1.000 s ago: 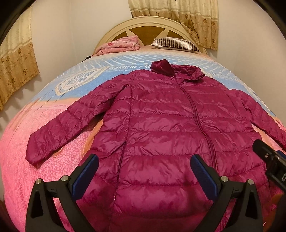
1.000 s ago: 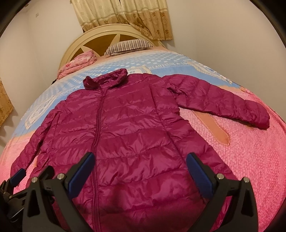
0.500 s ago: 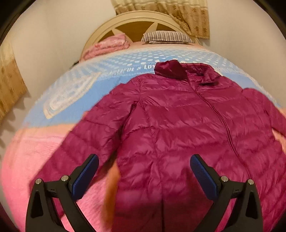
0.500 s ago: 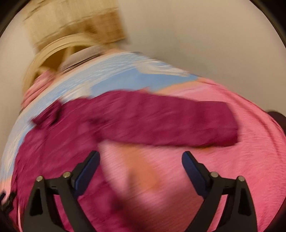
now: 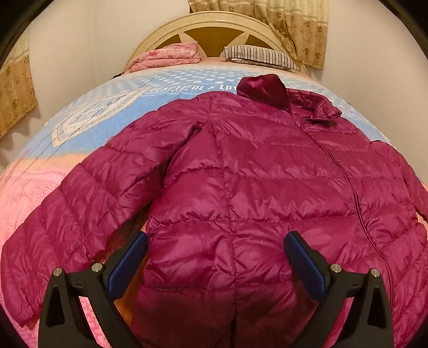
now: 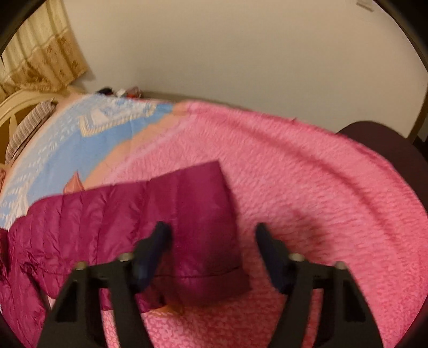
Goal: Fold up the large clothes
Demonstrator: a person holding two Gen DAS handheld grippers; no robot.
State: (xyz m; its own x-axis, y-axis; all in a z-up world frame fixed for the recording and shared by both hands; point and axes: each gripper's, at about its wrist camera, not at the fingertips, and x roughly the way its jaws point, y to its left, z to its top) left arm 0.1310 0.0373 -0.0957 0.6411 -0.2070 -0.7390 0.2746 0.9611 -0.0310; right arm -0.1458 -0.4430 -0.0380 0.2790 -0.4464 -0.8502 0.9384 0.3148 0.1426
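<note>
A magenta quilted puffer jacket (image 5: 254,174) lies flat, front up, on the bed (image 5: 34,187), collar toward the headboard, sleeves spread. My left gripper (image 5: 215,257) is open, hovering over the jacket's left side near the armpit and lower body, holding nothing. In the right wrist view the jacket's right sleeve (image 6: 149,214) lies across the pink bedspread (image 6: 321,200). My right gripper (image 6: 211,241) is open, its jaws either side of the sleeve's cuff end, with nothing gripped. This view is motion-blurred.
A folded pink blanket (image 5: 165,55) and a striped pillow (image 5: 262,56) lie by the cream headboard (image 5: 211,29). Curtains (image 5: 297,24) hang behind. A dark chair (image 6: 388,150) stands past the bed's right edge. Walls are close on both sides.
My left gripper moved forward and left over the jacket's left side. My right gripper swung right from the jacket body to the right sleeve's cuff and came down close to it.
</note>
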